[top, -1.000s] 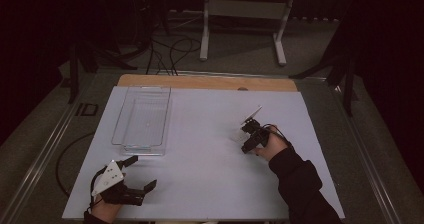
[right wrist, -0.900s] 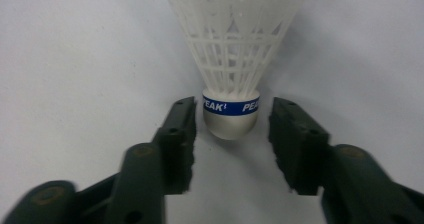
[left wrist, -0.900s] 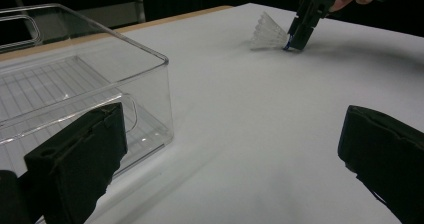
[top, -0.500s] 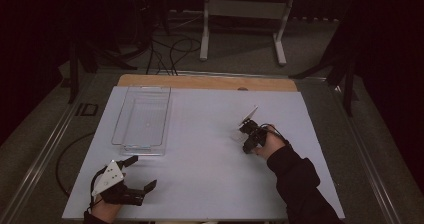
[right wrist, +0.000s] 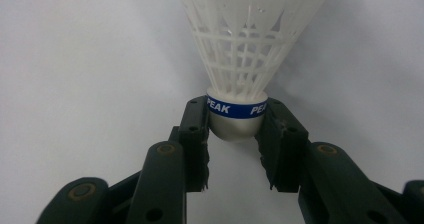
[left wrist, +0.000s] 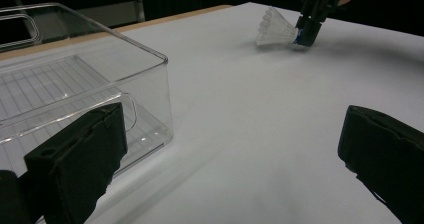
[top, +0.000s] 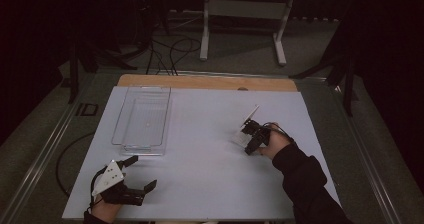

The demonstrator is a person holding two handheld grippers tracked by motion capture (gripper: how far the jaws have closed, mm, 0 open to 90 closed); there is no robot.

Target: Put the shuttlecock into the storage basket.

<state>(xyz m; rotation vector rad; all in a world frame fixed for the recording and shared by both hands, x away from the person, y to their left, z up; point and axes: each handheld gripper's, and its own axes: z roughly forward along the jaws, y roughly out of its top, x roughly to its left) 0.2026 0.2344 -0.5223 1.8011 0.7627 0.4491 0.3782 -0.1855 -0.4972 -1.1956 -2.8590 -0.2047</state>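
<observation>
Little has shifted since the earlier frame: both hands sit where they were, while the right claw (right wrist: 234, 134) has just been closing and now pinches a white plastic shuttlecock (right wrist: 247, 39) by its blue-banded cork base. That shuttlecock lies on the white bench (top: 210, 129), right of centre, well apart from the clear bin (top: 142, 116). It looks feather-light, its lattice skirt thin and crushable; the firm rounded base is the safer hold. The left claw (top: 137, 176) rests spread and empty.

Both grippers are matte black — the left gripper (top: 134, 189) carries a pale grey three-cornered plate, the right gripper (right wrist: 235, 144) shows round rivets; dark long sleeve (top: 305, 181).
</observation>
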